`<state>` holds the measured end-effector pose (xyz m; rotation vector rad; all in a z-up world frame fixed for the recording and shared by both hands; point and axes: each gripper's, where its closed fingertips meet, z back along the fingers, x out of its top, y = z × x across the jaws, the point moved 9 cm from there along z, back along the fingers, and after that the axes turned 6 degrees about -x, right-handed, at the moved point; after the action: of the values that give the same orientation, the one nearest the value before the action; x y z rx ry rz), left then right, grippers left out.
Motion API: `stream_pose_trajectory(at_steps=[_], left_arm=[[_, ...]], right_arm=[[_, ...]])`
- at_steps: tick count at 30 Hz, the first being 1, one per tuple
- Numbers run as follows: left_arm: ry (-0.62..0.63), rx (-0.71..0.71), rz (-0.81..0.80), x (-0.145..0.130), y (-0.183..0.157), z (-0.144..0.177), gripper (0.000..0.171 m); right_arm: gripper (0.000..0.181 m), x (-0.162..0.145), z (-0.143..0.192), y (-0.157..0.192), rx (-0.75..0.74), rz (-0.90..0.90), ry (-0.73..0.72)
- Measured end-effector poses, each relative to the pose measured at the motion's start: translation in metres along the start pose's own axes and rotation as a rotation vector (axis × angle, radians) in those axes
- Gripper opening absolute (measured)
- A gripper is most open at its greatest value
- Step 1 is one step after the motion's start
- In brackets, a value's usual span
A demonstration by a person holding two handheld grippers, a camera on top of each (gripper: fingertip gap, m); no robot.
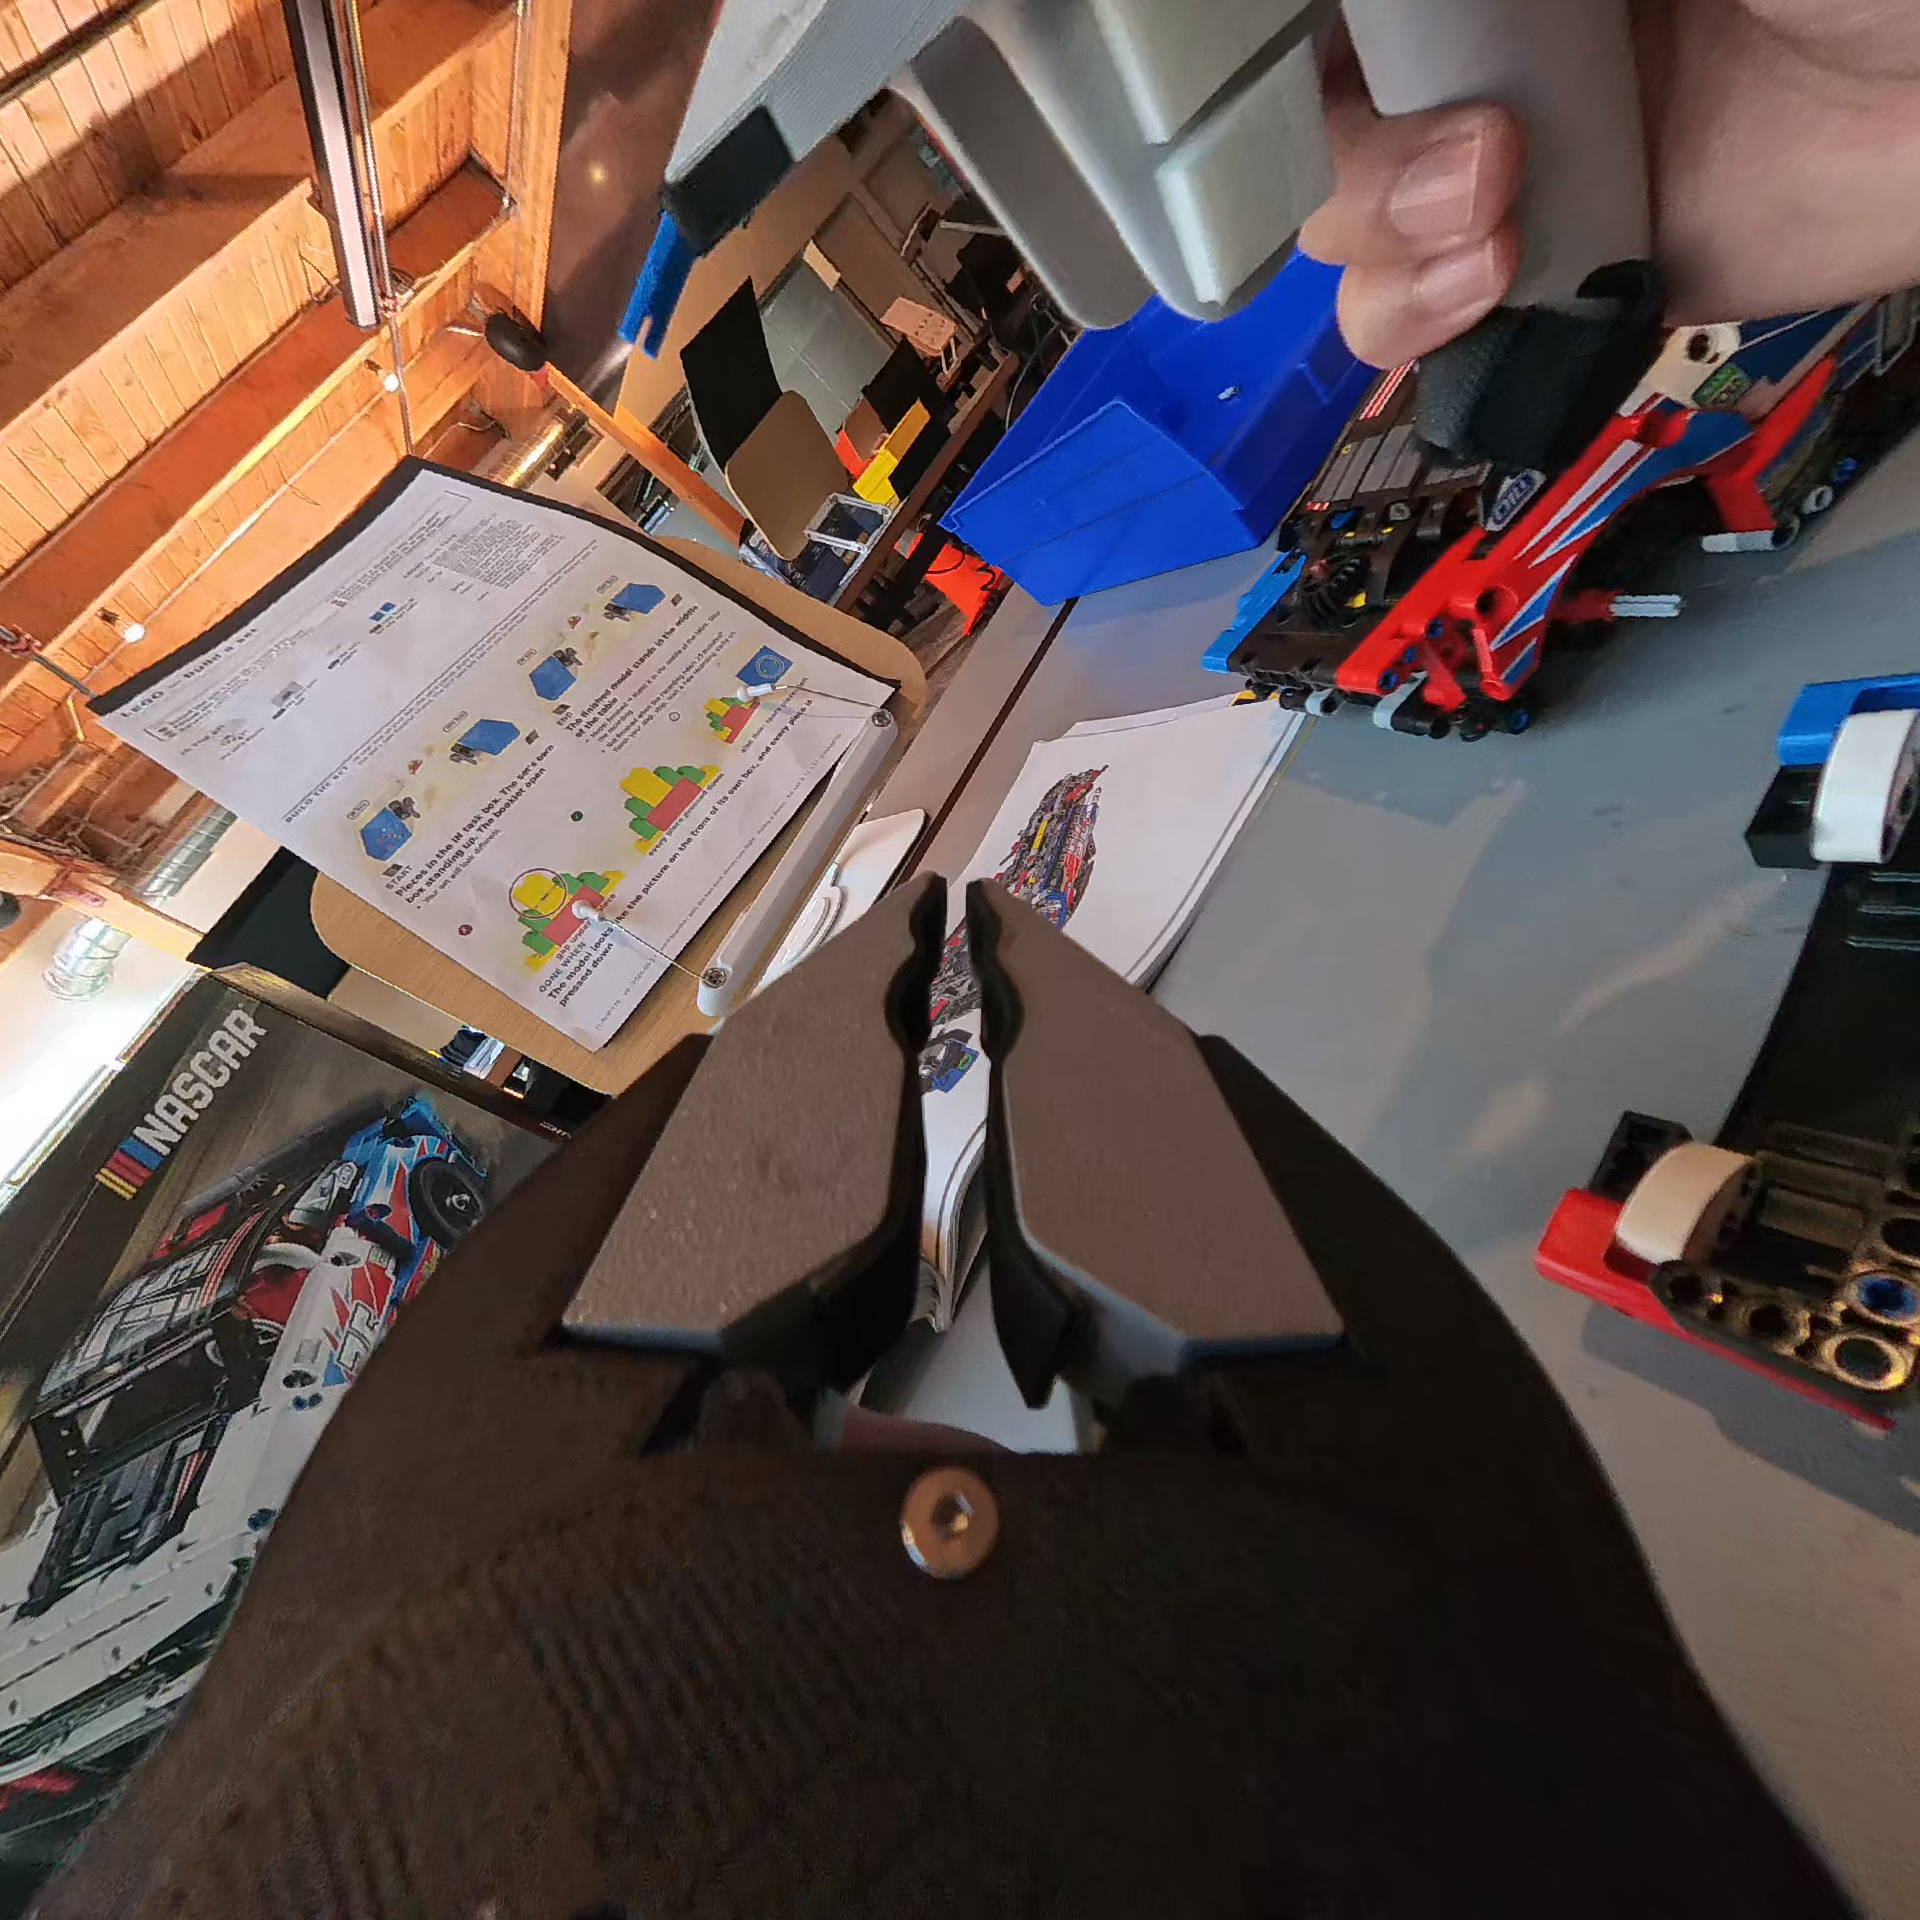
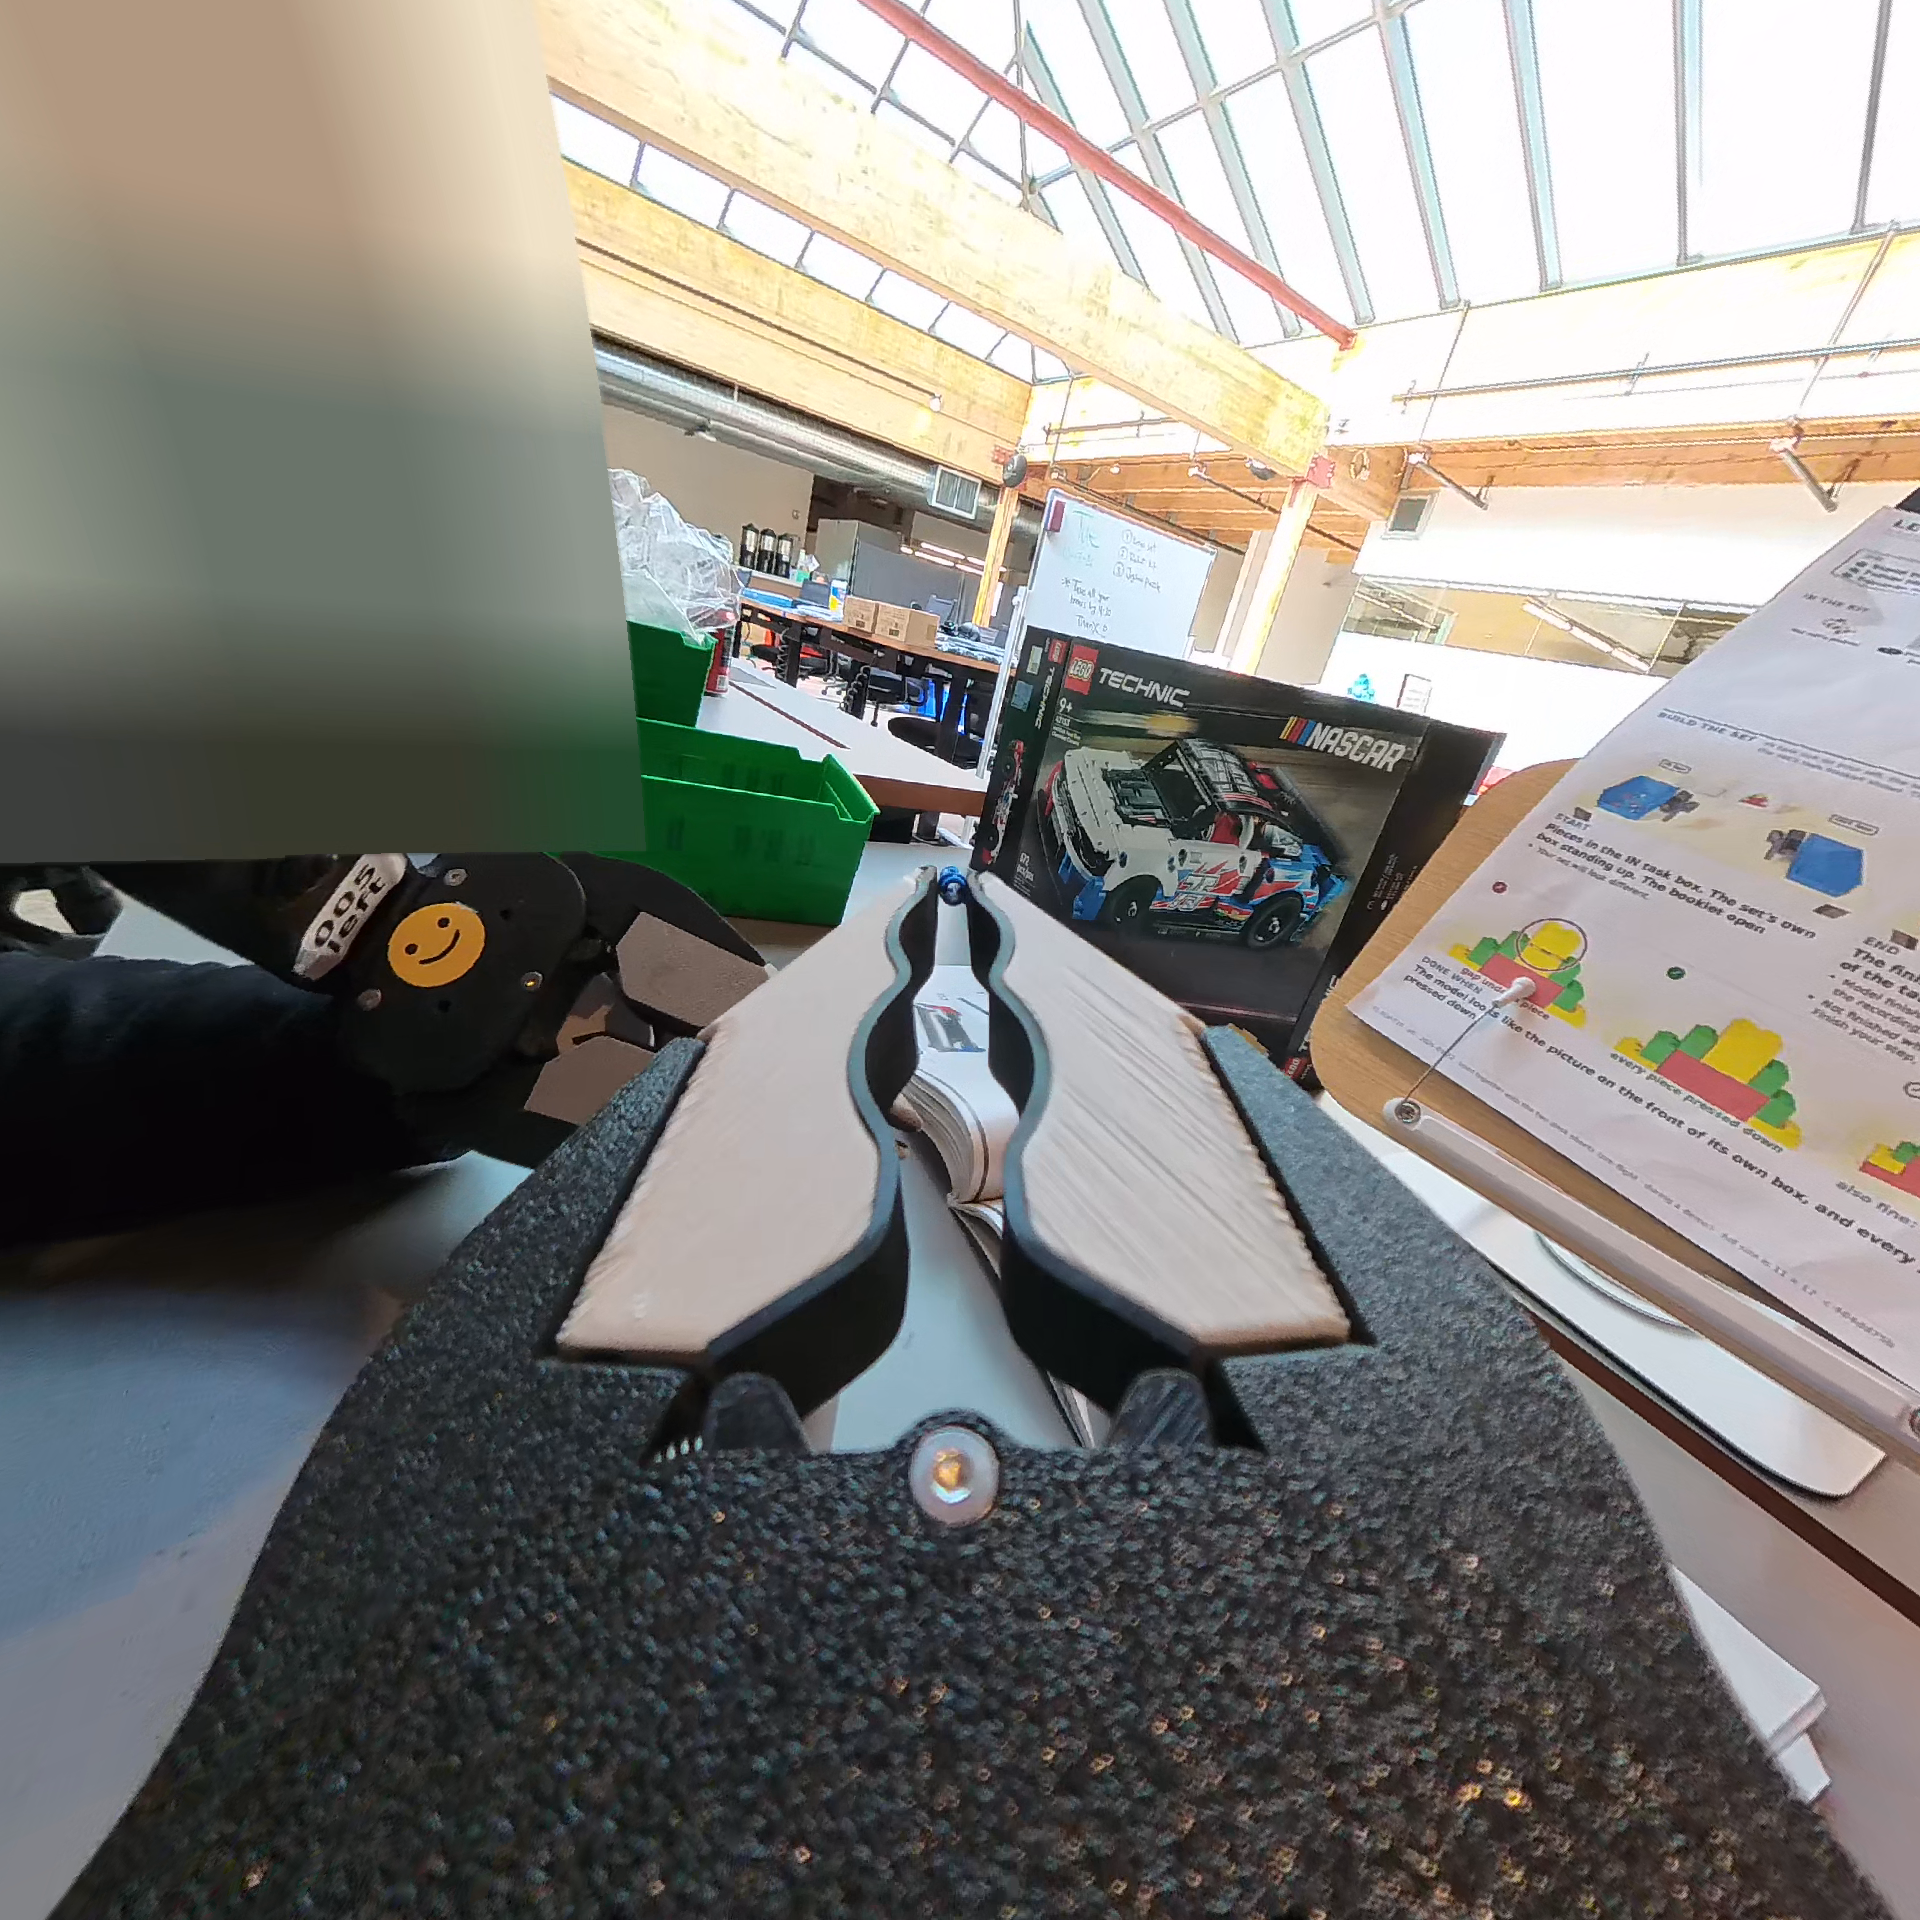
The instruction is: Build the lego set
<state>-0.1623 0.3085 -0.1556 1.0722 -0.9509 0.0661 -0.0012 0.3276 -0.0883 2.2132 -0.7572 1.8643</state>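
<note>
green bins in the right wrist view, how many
2: one green bin on the table left of the lego box, another stacked behind and above it. More may be hidden behind the blurred patch.

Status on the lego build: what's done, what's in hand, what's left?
Done: the car body is largely assembled, with red, white and blue panels on. In hand: the right gripper pinches a small blue pin; the left gripper is nearly closed with nothing seen in it. Left: a separate black, red and white subassembly lies loose on the table, and the booklet lies open.
</note>
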Motion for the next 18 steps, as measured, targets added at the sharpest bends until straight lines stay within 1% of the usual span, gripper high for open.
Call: stream_pose_trajectory(at_steps=[3, 5, 8, 12, 18], left_arm=[[0.026, 0.007, 0.049, -0.003, 0.004, -0.001, 0.000], [0.086, 0.020, 0.121, -0.011, 0.010, -0.005, 0.001], [0.189, -0.002, 0.213, -0.025, 0.013, -0.010, 0.003], [0.259, -0.029, 0.229, -0.032, 0.009, -0.015, 0.006], [0.283, -0.025, 0.246, -0.035, 0.010, -0.016, 0.005]], right_arm=[[0.005, -0.001, -0.002, 0.002, 0.024, -0.001, 0.024], [0.005, -0.003, -0.004, 0.004, 0.041, 0.010, 0.050], [0.005, -0.006, -0.005, 0.007, 0.053, 0.033, 0.075], [0.005, -0.007, -0.005, 0.009, 0.056, 0.049, 0.082], [0.005, -0.006, -0.004, 0.007, 0.049, 0.047, 0.081]])
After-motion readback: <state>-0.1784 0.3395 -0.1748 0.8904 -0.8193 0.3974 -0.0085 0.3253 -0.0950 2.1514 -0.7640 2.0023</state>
